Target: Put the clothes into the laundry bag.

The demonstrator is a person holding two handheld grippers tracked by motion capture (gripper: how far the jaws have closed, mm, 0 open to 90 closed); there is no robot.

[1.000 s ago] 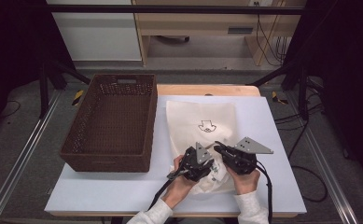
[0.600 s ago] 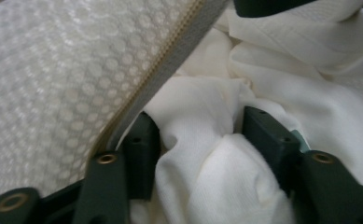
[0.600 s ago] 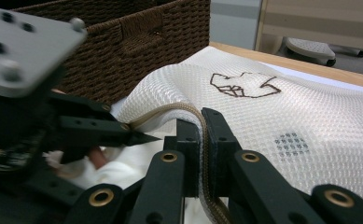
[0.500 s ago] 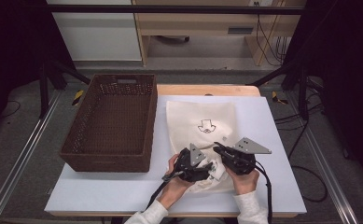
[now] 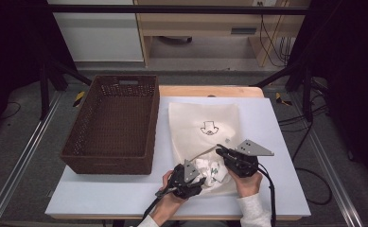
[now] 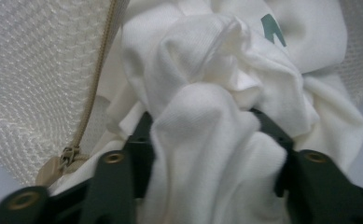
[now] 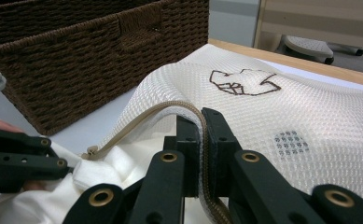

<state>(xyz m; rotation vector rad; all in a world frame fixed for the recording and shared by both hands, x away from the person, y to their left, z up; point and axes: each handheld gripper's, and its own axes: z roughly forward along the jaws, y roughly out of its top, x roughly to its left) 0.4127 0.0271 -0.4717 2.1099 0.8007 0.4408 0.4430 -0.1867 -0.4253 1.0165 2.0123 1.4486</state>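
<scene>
A cream mesh laundry bag [image 5: 205, 123] with a dark printed logo lies flat on the white table. My right gripper [image 5: 219, 150] is shut on the bag's zipper edge [image 7: 202, 126] and lifts it, so the mouth gapes. A crumpled white garment [image 5: 210, 168] with green print sits in that mouth. My left gripper [image 5: 193, 182] has just been closing, and its jaws press on a bunch of the garment [image 6: 207, 107] from both sides. The tan zipper [image 6: 95, 79] and its pull run down the left of the left gripper view.
A dark brown wicker basket [image 5: 115, 118] stands on the left of the table, close beside the bag. The white tabletop [image 5: 276, 127] has bare room right of the bag and along the near left edge. Dark frame posts flank the table.
My left gripper has shifted toward the near edge and a little left, and now grips the garment lower at the bag's mouth. The right gripper has stayed put on the zipper edge.
</scene>
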